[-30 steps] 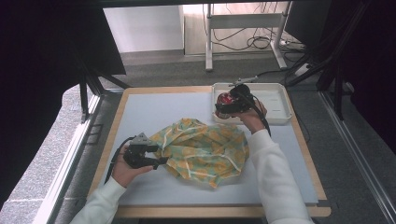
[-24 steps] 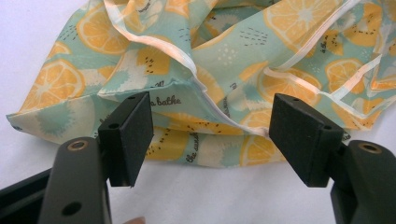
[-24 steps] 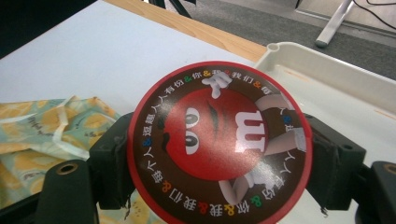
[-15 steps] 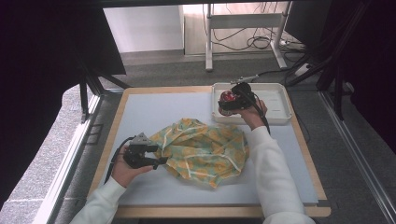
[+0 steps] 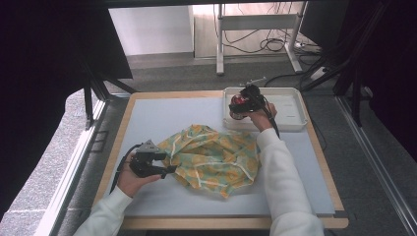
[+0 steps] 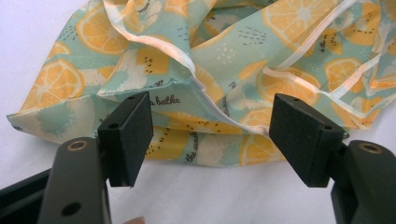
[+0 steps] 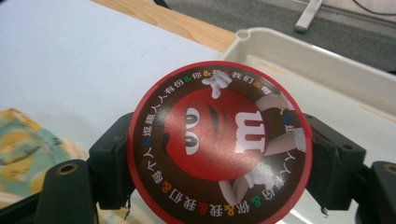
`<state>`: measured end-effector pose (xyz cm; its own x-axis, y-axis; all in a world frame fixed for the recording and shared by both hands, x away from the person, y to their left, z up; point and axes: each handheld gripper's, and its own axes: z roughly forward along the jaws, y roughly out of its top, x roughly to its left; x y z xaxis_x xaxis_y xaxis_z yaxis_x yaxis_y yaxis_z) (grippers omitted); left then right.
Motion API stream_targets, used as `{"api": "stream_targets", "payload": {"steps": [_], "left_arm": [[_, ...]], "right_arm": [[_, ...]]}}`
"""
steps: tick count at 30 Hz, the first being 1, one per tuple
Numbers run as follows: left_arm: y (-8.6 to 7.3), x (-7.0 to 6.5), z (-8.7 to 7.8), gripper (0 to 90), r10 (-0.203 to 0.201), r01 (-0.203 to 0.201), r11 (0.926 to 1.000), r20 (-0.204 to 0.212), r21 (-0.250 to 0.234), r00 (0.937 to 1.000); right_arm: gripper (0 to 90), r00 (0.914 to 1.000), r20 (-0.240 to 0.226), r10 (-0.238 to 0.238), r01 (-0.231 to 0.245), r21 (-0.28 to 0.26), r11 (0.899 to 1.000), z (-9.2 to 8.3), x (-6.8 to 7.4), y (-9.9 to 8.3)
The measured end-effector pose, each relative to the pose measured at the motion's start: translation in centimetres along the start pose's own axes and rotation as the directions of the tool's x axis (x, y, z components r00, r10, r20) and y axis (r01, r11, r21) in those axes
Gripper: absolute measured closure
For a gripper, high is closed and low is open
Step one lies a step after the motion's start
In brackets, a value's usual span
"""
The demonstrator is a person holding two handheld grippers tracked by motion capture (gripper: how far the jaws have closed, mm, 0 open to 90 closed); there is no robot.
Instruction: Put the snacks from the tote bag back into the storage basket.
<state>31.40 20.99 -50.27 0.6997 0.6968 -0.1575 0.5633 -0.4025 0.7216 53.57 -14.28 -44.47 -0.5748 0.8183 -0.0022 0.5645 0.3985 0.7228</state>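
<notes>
Right gripper [image 7: 217, 163]: jaws pressed on either side of one round red-and-brown candy tin [image 7: 219, 144], lid facing the camera, held over the near left corner of one white tray [image 5: 290, 120] at the far right of the table. The step in hand looks like setting the tin down in the tray; it goes best if the tin comes in level, clear of the rim, and is released only once its base rests on the tray floor. Left gripper [image 6: 212, 140]: jaws spread wide, nothing between the pads, poised at the left edge of one crumpled cloth bag [image 6: 243, 70] printed with orange slices, which lies mid-table on one pale grey mat [image 5: 162, 113]. A firm bite on a doubled hem would hold the bag better than a loose fold. Count: two grippers, one tin, one tray, one bag, one mat, one wooden-edged table [image 5: 172, 94].
</notes>
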Motion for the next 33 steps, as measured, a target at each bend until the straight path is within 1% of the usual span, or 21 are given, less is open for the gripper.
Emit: {"api": "stream_targets", "payload": {"steps": [4, 8, 20, 25, 28, 30, 31, 32, 33], "left_arm": [[0.0, 0.1, -0.1, 31.1, -0.001, 0.001, 1.0000, 0.000, -0.003, 1.0000], [0.0, 0.1, -0.1, 31.2, -0.001, 0.001, 1.0000, 0.002, -0.002, 1.0000], [0.0, 0.0, -0.1, 31.2, -0.001, 0.001, 1.0000, -0.001, 0.002, 1.0000], [0.0, 0.0, -0.1, 31.2, 0.001, -0.001, 1.0000, -0.002, 0.003, 1.0000], [0.0, 0.0, 0.0, 31.1, 0.002, -0.002, 1.0000, -0.003, 0.004, 1.0000], [0.0, 0.0, 0.0, 31.0, 0.000, 0.000, 1.0000, -0.002, 0.004, 1.0000], [0.0, 0.0, 0.0, 31.0, 0.000, 0.000, 1.0000, -0.003, 0.004, 1.0000], [0.0, 0.0, 0.0, 31.0, 0.000, 0.000, 1.0000, -0.003, 0.004, 1.0000], [0.0, 0.0, 0.0, 31.0, 0.001, -0.001, 1.0000, -0.004, 0.004, 1.0000]], "right_arm": [[23.2, 0.9999, 0.003, 0.013, -0.013, 0.027, 1.000, 1.2, -0.4, -0.4], [23.2, 0.9997, 0.005, 0.023, -0.023, 0.044, 0.999, 1.9, -0.6, -0.8], [23.1, 0.9996, 0.002, 0.030, -0.030, 0.071, 0.997, 3.2, -0.8, -1.5], [23.1, 0.9996, 0.006, 0.026, -0.027, 0.088, 0.996, 3.5, -0.8, -1.6], [22.9, 0.9999, -0.001, 0.014, -0.014, 0.097, 0.995, 3.7, -0.7, -1.8], [22.6, 0.9999, -0.001, 0.016, -0.016, 0.100, 0.995, 3.7, -0.7, -1.8], [22.2, 0.9999, 0.001, 0.015, -0.015, 0.100, 0.995, 3.7, -0.7, -1.8], [18.6, 0.9998, 0.000, 0.018, -0.017, 0.097, 0.995, 3.7, -0.6, -1.8], [14.6, 0.9996, 0.016, 0.024, -0.026, 0.087, 0.996, 3.5, -0.6, -1.8]]}}
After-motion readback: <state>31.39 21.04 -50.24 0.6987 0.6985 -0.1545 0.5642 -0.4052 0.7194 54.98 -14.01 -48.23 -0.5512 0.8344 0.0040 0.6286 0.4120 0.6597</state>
